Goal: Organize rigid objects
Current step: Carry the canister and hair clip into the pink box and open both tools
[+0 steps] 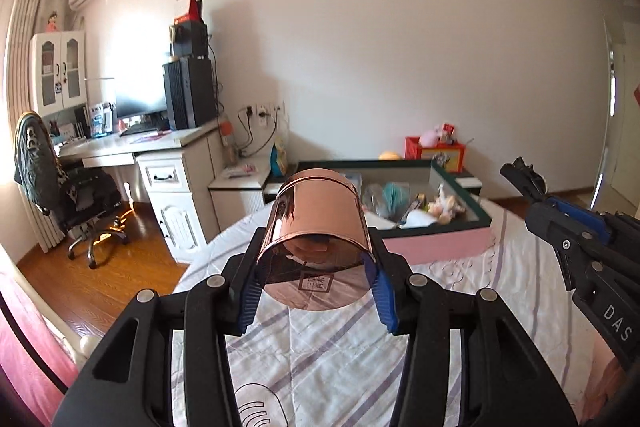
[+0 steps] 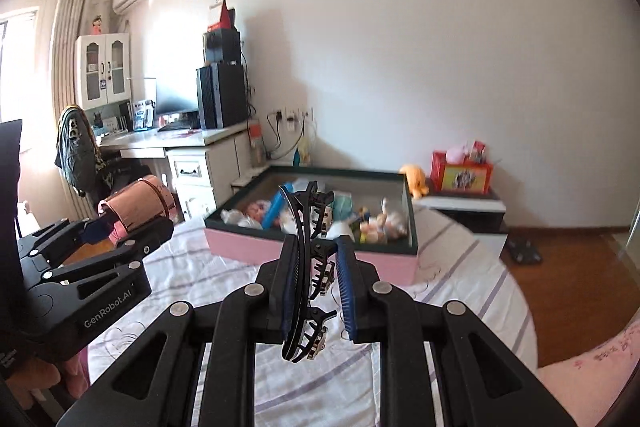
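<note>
1. Clearly, the left gripper [image 1: 316,267] is clamped on a shiny copper-coloured tin [image 1: 320,223]: its blue pads [image 1: 382,301] press the round wall from both sides, with the jaws partly apart to fit its width. The tin lies on its side, its flat end with a small square mark facing the camera, held up over the bed [image 1: 320,347].
2. The right gripper [image 2: 318,287] is closed as far as it goes on a black hair claw clip [image 2: 308,267]. The clip stands lengthwise between the blue pads [image 2: 346,291], its teeth pointing right and its ends sticking out beyond them, near and far.
3. Both tools hang above the striped bedsheet [image 2: 224,279], the left one well to the left of the right.
4. At the far end of the bed sits a pink box with a dark green rim [image 2: 320,251], already filled with small toys and packets; these are too blurred to name singly.
5. The tin hides part of the box's left side in the left wrist view, and the clip covers the middle of the box in the right wrist view.
6. Only the tip of the right tool shows in the left wrist view, at the right edge.
</note>
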Demonstrator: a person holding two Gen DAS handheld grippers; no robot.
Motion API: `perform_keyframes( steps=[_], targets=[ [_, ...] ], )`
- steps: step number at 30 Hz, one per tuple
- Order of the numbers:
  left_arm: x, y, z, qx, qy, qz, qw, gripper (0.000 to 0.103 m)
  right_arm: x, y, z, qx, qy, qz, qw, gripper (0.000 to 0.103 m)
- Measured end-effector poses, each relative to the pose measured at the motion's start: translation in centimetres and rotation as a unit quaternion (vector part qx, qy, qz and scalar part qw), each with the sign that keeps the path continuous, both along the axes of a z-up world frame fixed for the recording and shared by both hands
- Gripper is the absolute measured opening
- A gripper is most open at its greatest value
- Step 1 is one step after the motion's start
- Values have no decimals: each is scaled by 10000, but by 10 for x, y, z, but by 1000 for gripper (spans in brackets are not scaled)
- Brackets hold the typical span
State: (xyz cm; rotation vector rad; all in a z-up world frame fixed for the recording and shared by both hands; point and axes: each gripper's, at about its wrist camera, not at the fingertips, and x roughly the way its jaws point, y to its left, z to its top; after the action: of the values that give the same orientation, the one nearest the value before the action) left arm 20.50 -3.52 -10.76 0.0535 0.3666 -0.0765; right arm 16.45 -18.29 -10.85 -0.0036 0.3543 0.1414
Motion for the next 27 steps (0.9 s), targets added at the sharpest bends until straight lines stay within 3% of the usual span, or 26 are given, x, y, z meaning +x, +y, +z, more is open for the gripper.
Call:
perform_keyframes(
  steps=[8,15,20,27],
  targets=[
    [-20,4,14,64,-201,-39,9998,47,-13,15,18,-104,-121,136,9998,19],
    [-14,4,12,66,-78,-74,9999,47,-7,14,16,-128,-47,159,9998,19],
    [8,2,12,68,57,-164,9998,47,10,12,16,-174,13,153,9997,19],
    [81,-3,17,186,196,-257,9993,47,68,-8,15,-218,165,15,9996,19]
  ],
)
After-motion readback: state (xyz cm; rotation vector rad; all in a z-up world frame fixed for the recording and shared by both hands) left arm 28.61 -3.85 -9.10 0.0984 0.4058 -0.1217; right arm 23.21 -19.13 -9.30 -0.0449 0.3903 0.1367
